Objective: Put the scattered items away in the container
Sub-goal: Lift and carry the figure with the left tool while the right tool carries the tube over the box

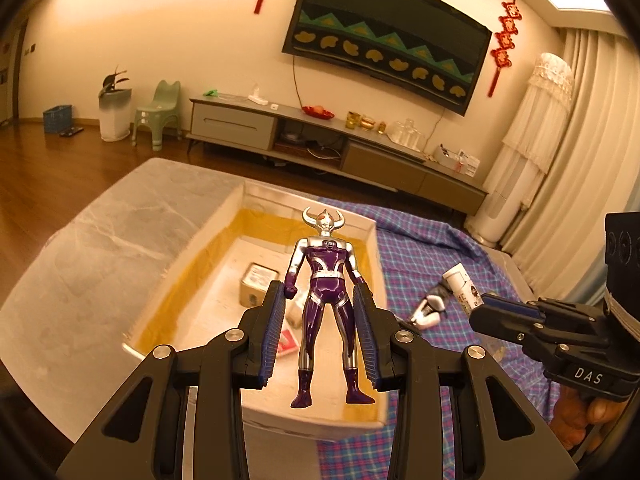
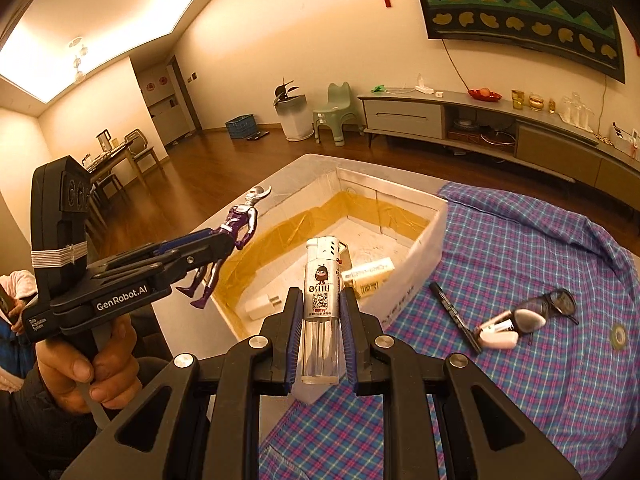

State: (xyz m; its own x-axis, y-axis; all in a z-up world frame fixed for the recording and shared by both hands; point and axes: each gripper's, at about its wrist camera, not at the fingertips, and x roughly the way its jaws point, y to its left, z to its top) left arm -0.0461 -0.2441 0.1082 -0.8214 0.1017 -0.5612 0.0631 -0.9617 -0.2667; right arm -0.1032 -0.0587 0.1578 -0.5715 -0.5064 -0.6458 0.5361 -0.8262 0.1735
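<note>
Blue-padded fingers of the left hand-held gripper (image 1: 320,320) sit nearest in the left wrist view, set narrow around a purple and silver horned figure (image 1: 326,304) at its hips and legs; it hangs upright over the white box (image 1: 192,248), whose inner walls are taped yellow. Inside lie a small tin (image 1: 256,284) and a red packet (image 1: 289,342). To the right, the right hand-held gripper (image 1: 486,306), marked "DAS", carries a lighter (image 1: 460,284) above the plaid cloth (image 1: 440,248).

Nearest in the right wrist view, the right hand-held gripper (image 2: 320,336) clamps the clear-bodied lighter (image 2: 322,312), printed with a cartoon and a QR code. Left, the other gripper (image 2: 218,246) reads "GenRobot.AI". On the cloth (image 2: 540,380) at right lie a black pen (image 2: 456,316), sunglasses (image 2: 548,306) and a tape roll (image 2: 619,335).
</note>
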